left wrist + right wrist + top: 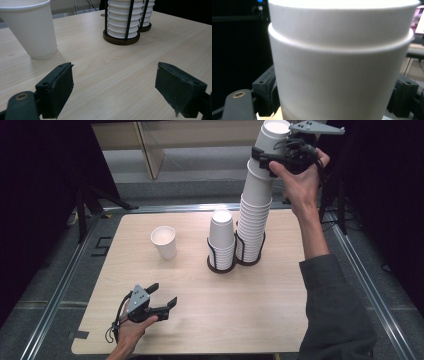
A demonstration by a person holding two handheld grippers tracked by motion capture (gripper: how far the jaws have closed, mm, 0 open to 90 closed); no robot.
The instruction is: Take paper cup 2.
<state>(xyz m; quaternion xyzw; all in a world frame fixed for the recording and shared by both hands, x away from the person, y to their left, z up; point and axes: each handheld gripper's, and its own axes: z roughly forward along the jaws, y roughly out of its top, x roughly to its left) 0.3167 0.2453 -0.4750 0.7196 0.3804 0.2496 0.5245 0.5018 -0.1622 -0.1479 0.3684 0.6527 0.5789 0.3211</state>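
A tall stack of white paper cups (254,222) rises from a black wire holder (248,261) at the table's far middle. High above the table my right gripper (267,157) is shut on the topmost cups (270,140) of that stack. In the right gripper view a cup wall (337,75) sits between the two jaws, with a second cup nested in it. A shorter cup stack (221,237) stands in the holder beside it. A single cup (164,241) stands upright to the left. My left gripper (165,293) rests open near the front left, nothing between its jaws (115,82).
The light wooden table (200,320) has metal rails along its left and right sides. In the left gripper view the single cup (30,30) is at far left and the two holders (121,37) are ahead. A person's right sleeve (330,310) reaches over the table's right edge.
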